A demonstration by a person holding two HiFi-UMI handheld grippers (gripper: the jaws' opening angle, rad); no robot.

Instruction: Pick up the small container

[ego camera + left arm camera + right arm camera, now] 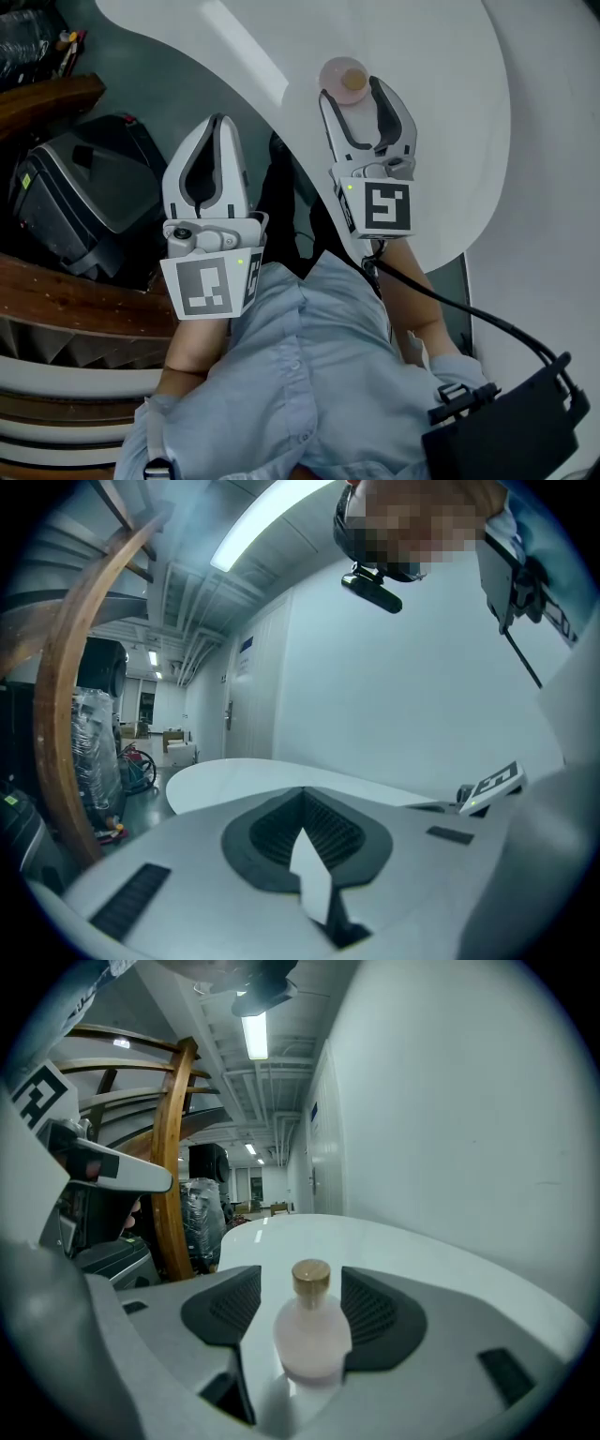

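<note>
The small container [312, 1330], a squat pale-pink bottle with a tan cap [311, 1277], stands upright on the white table [441, 112], close to the curved edge that runs past it at about 9 o'clock in the head view. My right gripper [354, 94] is lined up from 6 o'clock, jaws spread wide, and the bottle sits between the two dark pads [380, 1309]. In the right gripper view there is a sliver of gap on the left side. The right pad is very near the glass, but I don't read either pad as pressing yet. I think the jaws are held open this way so the rounded belly can pass in before I close, with the pads at the body, not the narrow neck. My left gripper [217, 127] hangs at roughly 8 o'clock from the bottle, off the table edge over the floor. Its jaws are together with nothing in them, parked clear because one gripper is enough for this lift.
</note>
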